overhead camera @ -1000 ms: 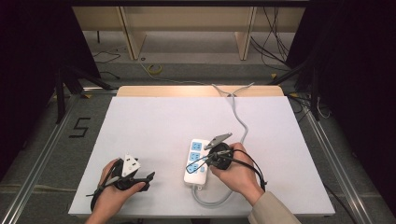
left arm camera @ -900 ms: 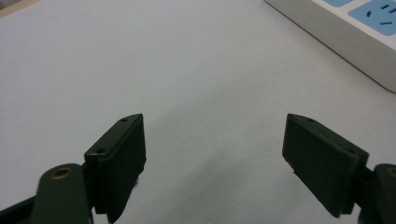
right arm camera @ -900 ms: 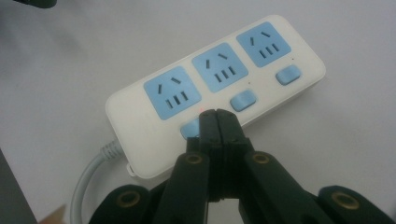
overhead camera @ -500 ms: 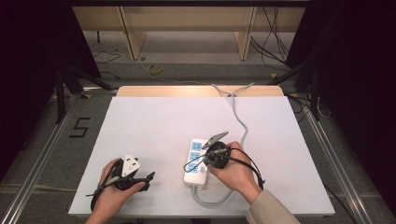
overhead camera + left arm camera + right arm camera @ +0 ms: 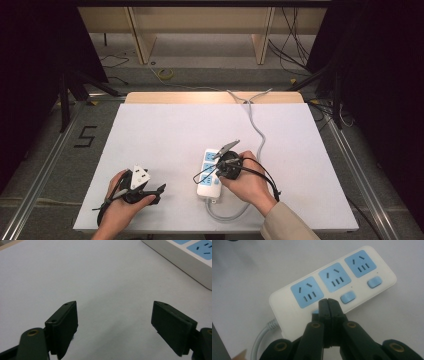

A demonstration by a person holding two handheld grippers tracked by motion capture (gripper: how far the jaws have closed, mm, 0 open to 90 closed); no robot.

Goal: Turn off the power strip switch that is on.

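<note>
A white power strip [image 5: 209, 176] with three blue sockets lies on the white table [image 5: 170, 130], right of centre near the front. My right gripper [image 5: 219, 169] is shut, its tips pointing down onto the strip. In the right gripper view the closed tips [image 5: 328, 302] sit over the blue switch [image 5: 315, 311] nearest the cable end, hiding most of it; whether they press it I cannot tell. Two more switches [image 5: 348, 297] show beside them. My left gripper [image 5: 160, 192] rests open at the front left, with nothing between its jaws [image 5: 115, 305]. The strip's edge [image 5: 185, 257] shows beyond it.
The strip's grey cable [image 5: 260, 135] loops from its near end round the right hand and runs off the far table edge. A wooden strip [image 5: 210, 97] borders the far side. Bare table surface lies between the two hands and across the back half.
The right gripper has edged slightly left over the strip, staying shut. The left hand and its gripper have not moved.
</note>
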